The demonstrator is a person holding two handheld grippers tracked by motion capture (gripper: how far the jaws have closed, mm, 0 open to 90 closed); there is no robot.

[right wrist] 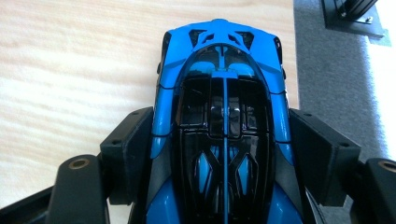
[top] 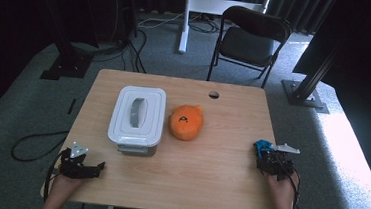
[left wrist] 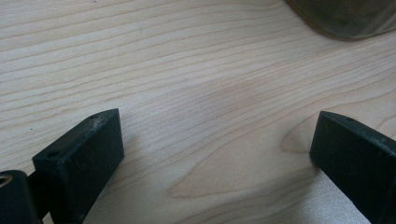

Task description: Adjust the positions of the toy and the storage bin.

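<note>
The right gripper (right wrist: 224, 140) had its jaws clamped on a blue toy car (right wrist: 223, 107) near the surface's (top: 208, 176) right edge; the left gripper (left wrist: 215, 154) held its jaws apart near the front-left corner.

A toy car (right wrist: 219, 116), clamped between the right gripper's (right wrist: 219, 154) jaws, is cut off at the bottom edge of the right gripper view, its rear end and wheels unseen. From the high view the car (top: 261, 147) is a small blue patch, too small for detail. The left gripper's (left wrist: 217, 154) jaws run off the bottom and right edges of its own view, where a dark rounded corner of the box (left wrist: 345, 18) is cropped and blurred at the top. The box's (top: 137, 116) contents are hidden under its lid. The mark on the orange toy (top: 186, 121) is too small to read. Both forearms leave the frame's bottom.
</note>
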